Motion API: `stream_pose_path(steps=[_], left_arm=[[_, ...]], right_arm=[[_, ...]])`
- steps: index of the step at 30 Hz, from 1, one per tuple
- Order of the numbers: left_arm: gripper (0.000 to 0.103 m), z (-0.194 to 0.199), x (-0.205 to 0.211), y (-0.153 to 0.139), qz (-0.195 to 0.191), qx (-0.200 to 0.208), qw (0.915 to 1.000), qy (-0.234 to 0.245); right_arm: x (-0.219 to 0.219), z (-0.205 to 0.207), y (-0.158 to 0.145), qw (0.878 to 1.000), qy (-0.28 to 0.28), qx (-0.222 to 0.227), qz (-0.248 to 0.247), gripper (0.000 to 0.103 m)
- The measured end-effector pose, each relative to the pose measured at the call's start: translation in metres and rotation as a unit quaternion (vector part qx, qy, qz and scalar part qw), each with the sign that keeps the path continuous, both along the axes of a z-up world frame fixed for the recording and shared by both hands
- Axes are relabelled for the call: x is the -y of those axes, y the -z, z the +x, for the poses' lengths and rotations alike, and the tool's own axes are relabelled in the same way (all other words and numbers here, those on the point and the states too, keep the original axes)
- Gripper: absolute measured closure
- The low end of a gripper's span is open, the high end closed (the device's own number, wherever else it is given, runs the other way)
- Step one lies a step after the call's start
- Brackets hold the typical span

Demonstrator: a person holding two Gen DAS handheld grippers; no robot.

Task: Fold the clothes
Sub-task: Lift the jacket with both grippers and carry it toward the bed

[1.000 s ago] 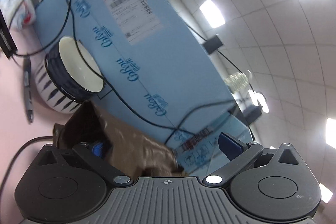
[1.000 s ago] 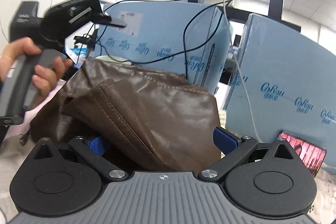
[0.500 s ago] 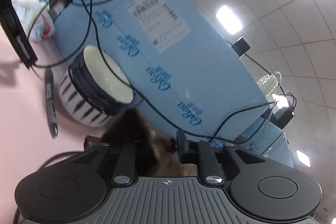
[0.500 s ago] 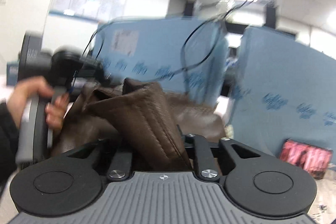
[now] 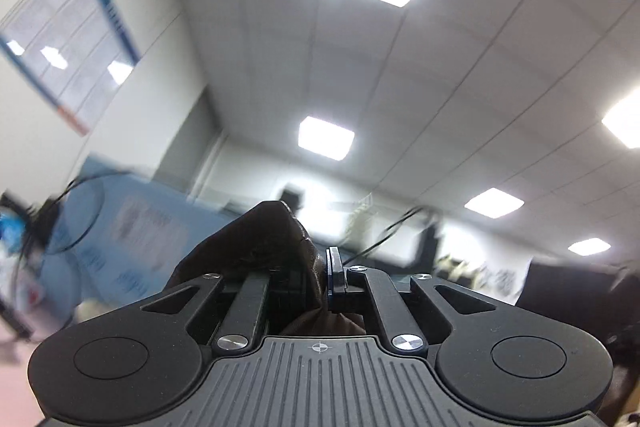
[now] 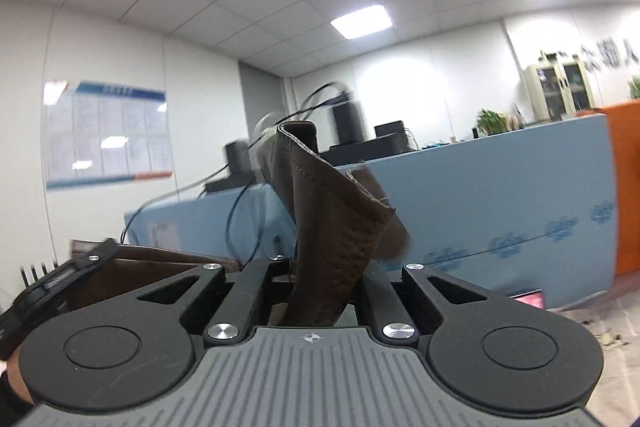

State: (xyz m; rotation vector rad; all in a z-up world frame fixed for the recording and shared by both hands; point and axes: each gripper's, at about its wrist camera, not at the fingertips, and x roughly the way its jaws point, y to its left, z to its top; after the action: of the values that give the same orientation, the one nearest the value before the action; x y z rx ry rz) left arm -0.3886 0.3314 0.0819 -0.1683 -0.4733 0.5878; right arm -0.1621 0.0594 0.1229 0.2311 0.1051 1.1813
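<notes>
Brown leather garment (image 6: pixel 336 227) (stitched edge upright); pinched, bunched, raised aloft

Both grippers tilt upward toward the ceiling. The left gripper (image 5: pixel 308 279) is clamped on brown leather; the right gripper (image 6: pixel 324 267) pinches it too.

- A pale pink work surface (image 5: pixel 12 383) is showing only as a sliver at the lower left of the left wrist view
- A light grey patterned cloth-covered surface (image 6: pixel 592 319) is lying at the lower right of the right wrist view, small scraps (image 6: pixel 608 338) sitting on it
</notes>
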Motion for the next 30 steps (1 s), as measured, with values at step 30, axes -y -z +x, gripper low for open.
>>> stream_pose_path(steps=[30], left_arm=[[0.097, 0.119, 0.143, 0.049, -0.017, -0.251, 0.9172, 0.309]], right_arm=[[0.252, 0.198, 0.126, 0.939, 0.234, -0.200, -0.155, 0.058]])
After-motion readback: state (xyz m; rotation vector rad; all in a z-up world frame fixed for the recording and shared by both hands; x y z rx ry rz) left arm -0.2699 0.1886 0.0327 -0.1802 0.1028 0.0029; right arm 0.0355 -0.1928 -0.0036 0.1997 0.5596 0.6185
